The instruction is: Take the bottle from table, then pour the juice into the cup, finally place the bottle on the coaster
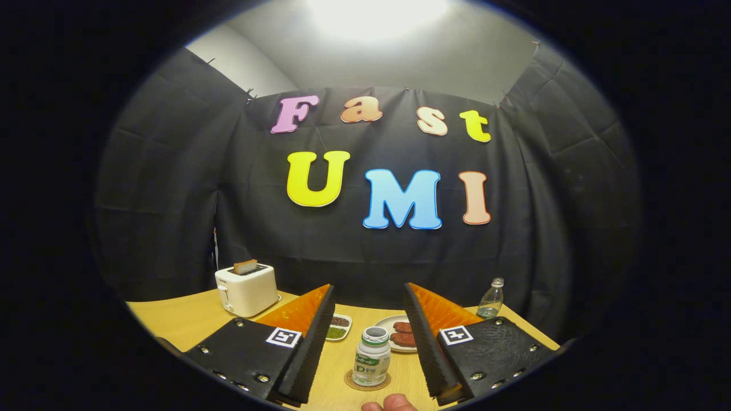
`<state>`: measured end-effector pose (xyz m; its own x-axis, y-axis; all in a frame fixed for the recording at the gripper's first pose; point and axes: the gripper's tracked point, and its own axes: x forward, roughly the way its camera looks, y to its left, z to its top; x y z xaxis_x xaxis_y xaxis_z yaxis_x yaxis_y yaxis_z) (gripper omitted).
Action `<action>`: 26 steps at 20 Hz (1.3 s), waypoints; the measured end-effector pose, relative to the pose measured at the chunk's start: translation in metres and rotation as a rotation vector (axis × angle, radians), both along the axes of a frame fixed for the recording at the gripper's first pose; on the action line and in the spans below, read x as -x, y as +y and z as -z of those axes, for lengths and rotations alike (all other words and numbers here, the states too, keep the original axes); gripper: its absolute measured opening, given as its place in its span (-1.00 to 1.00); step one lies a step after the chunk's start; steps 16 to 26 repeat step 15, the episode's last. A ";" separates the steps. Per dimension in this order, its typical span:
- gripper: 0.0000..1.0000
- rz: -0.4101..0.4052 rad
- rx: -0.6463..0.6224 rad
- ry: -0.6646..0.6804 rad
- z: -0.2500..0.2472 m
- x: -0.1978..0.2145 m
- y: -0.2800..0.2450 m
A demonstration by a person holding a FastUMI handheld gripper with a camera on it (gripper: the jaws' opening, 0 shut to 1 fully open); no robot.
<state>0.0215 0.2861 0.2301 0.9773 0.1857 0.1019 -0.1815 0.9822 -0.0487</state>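
We see the gripper (370, 337) held above a wooden table (188, 319), its two fingers (311, 348) spread wide apart and pressing on nothing. Between them, standing upright, is a small white bottle (372, 357) with a green label and an open mouth; no cap is on it. The bottle rests on a round cork coaster (365, 384), and clear gaps separate it from each finger. Just nearer than the coaster, part of a person's hand (389, 404) shows at the table's near edge.

Beyond the fingers, a small divided dish (339, 327) holds green and dark grains in separate sections. Just beside it, toward the right finger, a white plate (390, 326) carries reddish-brown patties (403, 333). Farther out to the right, near the table's far edge, a clear plastic bottle (491, 298) stands upright with a little liquid at its bottom. To the left, beyond the left finger, a white toaster (246, 290) sits on the table with a slice of toast (245, 266) sticking up from its slot. A black cloth wall (171, 200) closes the booth behind the table.
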 end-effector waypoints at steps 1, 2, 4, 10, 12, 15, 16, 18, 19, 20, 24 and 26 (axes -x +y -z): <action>0.47 0.001 -0.008 0.006 -0.005 0.002 -0.002; 0.47 0.004 -0.012 0.017 -0.007 0.004 -0.005; 0.47 0.014 -0.019 0.033 -0.011 0.005 -0.012; 0.47 0.003 -0.023 0.045 -0.013 0.010 -0.026; 0.47 -0.047 -0.006 0.042 -0.002 0.016 -0.025; 0.46 -0.072 0.036 -0.027 0.019 0.028 -0.054; 0.46 -0.072 0.036 -0.027 0.019 0.028 -0.054; 0.46 -0.072 0.036 -0.027 0.019 0.028 -0.054; 0.46 -0.072 0.036 -0.027 0.019 0.028 -0.054; 0.46 -0.072 0.036 -0.027 0.019 0.028 -0.054; 0.46 -0.072 0.036 -0.027 0.019 0.028 -0.054; 0.46 -0.072 0.036 -0.027 0.019 0.028 -0.054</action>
